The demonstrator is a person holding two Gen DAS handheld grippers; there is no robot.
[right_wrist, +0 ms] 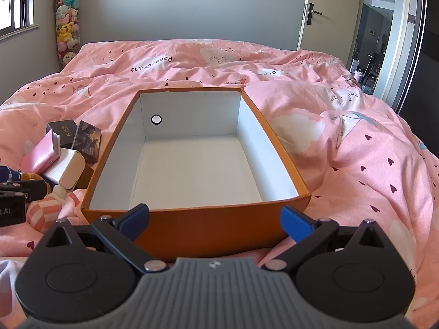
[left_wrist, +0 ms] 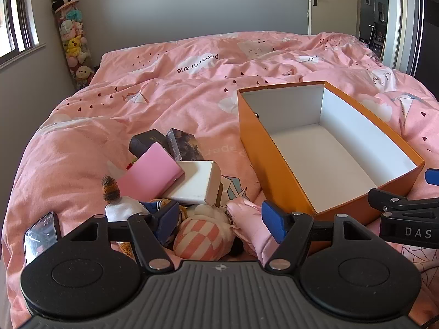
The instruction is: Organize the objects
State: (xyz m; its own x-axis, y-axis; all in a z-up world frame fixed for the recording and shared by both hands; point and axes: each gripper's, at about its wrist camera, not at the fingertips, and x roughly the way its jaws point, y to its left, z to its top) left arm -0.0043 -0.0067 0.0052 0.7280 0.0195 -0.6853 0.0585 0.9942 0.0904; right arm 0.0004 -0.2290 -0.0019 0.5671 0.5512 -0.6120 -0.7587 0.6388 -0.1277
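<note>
An orange box with a white inside lies open and empty on the pink bed. Left of it is a heap: a pink case, a white box, two dark boxes, a pink-and-white checked plush, a pink cloth and a small doll. My left gripper stands open over the checked plush, touching nothing. My right gripper stands open before the orange box's near wall, its arm showing in the left wrist view.
A phone lies at the near left of the bed. The pink duvet stretches wrinkled around the box. A tall tube of plush toys stands in the far left corner, and an open door is at the right.
</note>
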